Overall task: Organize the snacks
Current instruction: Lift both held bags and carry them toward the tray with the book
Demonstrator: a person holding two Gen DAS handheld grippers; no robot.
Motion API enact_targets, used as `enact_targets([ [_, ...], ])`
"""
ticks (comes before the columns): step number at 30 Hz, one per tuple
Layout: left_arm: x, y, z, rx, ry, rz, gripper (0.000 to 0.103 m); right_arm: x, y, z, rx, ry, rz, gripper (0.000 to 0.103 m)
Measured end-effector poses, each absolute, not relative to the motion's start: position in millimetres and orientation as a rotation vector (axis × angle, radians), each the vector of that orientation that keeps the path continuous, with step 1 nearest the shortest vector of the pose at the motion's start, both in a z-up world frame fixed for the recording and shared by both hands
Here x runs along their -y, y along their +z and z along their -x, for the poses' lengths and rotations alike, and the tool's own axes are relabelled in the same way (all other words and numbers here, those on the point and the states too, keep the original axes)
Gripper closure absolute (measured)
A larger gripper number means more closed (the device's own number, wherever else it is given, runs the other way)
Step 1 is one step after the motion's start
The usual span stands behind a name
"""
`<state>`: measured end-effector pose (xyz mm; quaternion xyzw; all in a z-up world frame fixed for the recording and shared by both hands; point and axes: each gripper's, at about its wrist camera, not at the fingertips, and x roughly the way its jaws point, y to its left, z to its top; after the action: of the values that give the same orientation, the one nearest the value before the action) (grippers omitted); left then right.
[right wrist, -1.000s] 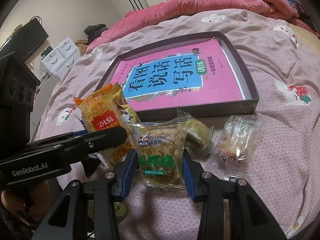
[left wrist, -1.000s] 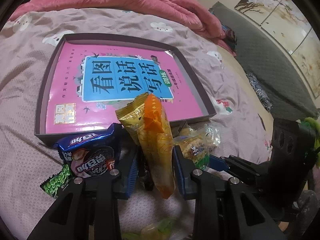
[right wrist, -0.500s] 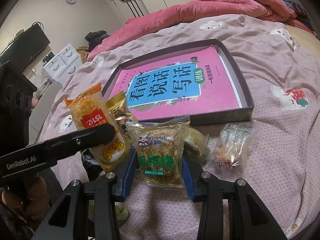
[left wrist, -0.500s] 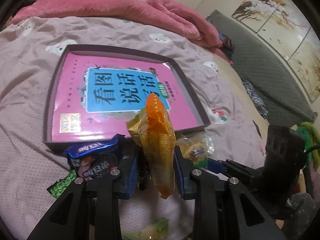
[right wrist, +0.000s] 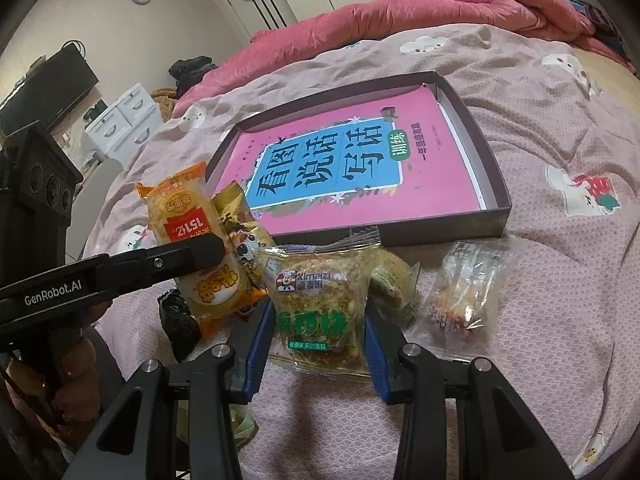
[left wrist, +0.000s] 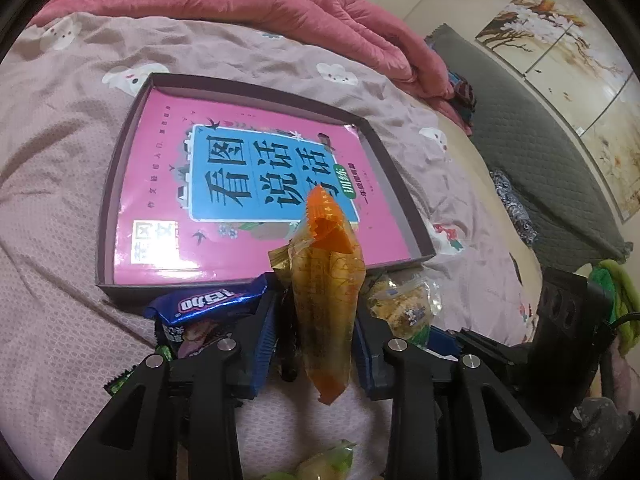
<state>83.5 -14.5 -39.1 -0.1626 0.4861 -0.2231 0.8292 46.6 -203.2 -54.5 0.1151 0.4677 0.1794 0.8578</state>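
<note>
Bed under a mauve cover, finely textured weave with white cartoon prints; rumpled plush pink quilt heaped along the far edge. On the cover lies a shallow rectangular dark box with low card walls, glossy pink book flat inside it. Snacks sit on the cover just in front of the box's near wall. Right tongs pinch a clear crinkly cake packet with a green label, blue pads on its two side edges, packet tilted up towards the box. Left tongs pinch a long orange-yellow foil packet with a serrated top seal, held edge-on and upright between the blue pads, lower end hanging clear of the cover; its jaws have just been opening slightly, packet between them. Small gold packet touches the orange one. Shiny blue biscuit packet just left of the left tongs. Clear wrapped snack lies right of the cake packet, apart from the right tongs. Small green wrapper partly hidden under the left tongs
</note>
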Motion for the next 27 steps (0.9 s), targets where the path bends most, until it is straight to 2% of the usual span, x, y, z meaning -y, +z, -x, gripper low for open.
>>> enact_targets([
  [12,10,-36,-86,-1.019,-0.476,0.349,0.067,203,-55,-47,-0.986,0.378,-0.242,0.060],
  [14,13,-35,-85,-1.012,-0.463,0.318,0.078,203,-54,-47,-0.983,0.383,-0.239,0.060],
  [16,15,-36,-84,-1.017,-0.452,0.289,0.080,202,-54,-47,-0.984,0.386,-0.236,0.060],
  [27,13,-24,-66,-0.964,-0.485,0.258,0.077,205,-54,-48,-0.981,0.379,-0.254,0.060],
])
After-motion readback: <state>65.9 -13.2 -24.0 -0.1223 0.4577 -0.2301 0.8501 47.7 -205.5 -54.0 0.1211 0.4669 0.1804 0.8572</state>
